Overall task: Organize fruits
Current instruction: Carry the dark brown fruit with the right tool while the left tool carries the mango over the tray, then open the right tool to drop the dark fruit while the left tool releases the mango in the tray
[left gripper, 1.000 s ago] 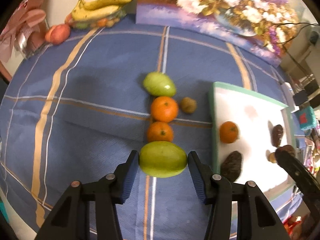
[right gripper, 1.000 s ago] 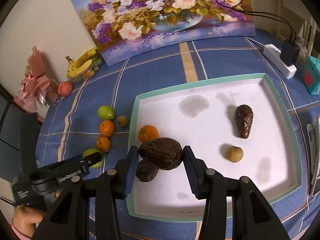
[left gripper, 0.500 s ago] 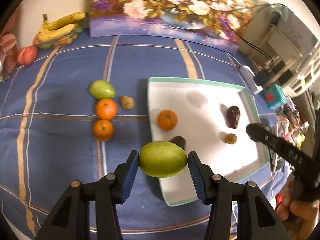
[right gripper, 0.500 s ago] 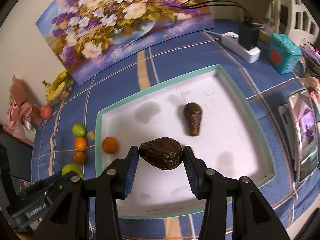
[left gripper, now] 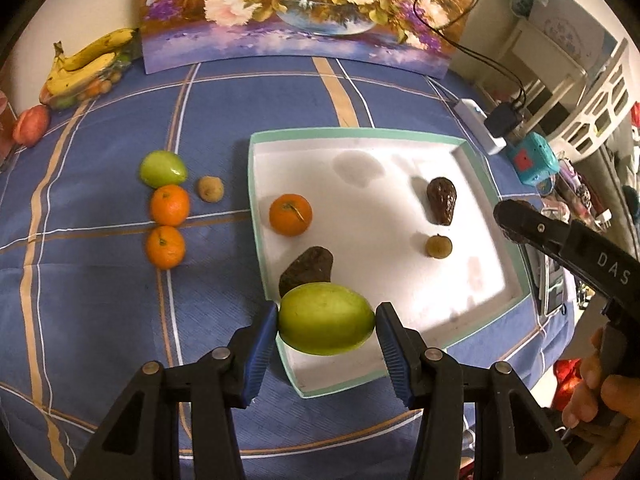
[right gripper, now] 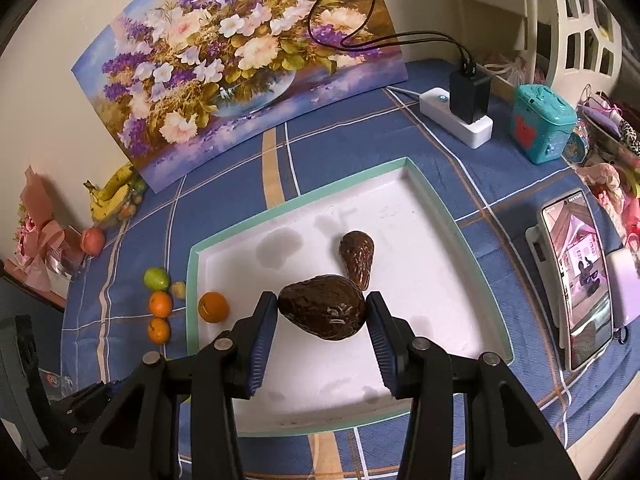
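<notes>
My left gripper is shut on a green mango, held above the near left corner of the white tray. My right gripper is shut on a dark brown avocado, held above the tray. In the tray lie an orange, two dark avocados and a small brown fruit. Left of the tray on the blue cloth sit a green mango, two oranges and a small brown fruit.
A flower painting leans on the back wall. Bananas and a red fruit lie far left. A power strip, a teal box and a phone on a stand stand right of the tray.
My left gripper carried the green mango from the row on the cloth rightwards over the tray's near left corner. My right gripper lifted the avocado and moved it right over the tray.
</notes>
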Available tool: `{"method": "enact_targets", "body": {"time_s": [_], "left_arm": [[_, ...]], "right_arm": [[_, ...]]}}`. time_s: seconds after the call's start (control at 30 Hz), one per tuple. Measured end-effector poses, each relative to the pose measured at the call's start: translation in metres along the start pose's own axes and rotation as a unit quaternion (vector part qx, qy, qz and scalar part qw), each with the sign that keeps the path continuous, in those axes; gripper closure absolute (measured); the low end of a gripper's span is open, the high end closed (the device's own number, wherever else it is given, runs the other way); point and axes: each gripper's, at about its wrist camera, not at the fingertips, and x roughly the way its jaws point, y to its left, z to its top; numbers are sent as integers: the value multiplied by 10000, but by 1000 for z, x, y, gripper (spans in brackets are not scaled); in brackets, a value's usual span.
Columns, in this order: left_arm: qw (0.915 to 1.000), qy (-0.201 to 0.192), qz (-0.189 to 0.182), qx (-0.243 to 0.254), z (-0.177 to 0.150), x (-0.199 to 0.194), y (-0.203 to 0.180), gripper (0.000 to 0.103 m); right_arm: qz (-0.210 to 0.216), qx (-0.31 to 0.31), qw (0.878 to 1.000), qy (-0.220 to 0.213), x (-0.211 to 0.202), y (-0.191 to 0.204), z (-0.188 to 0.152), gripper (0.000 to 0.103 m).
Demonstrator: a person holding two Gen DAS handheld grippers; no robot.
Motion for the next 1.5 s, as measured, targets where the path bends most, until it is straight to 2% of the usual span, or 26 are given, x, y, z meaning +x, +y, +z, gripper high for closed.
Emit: {"method": "enact_targets", "body": {"time_s": [0.23,0.67,1.13,1.27,1.5], "left_arm": [[9999,123,27,107,-4,7,-7,50],[9994,292,65,200,-9,18,-13,50],[9961,793,288,247,-20,49,-11,50],[9957,821,314,307,-22,51,-12,50],[9959,784,326,311,-19,48,-17,48]], "right_arm": [[-18,-37,10000,23,0,3,0,56],[-107,-124,9993,329,12,2,-3,56],[-356,-221,9913,1247,62,-2,-24,56],[-424,-210,9877,1488,75,-6,-31,56],[-480,-277,9868,1518,77,-5,-33,56]]}}
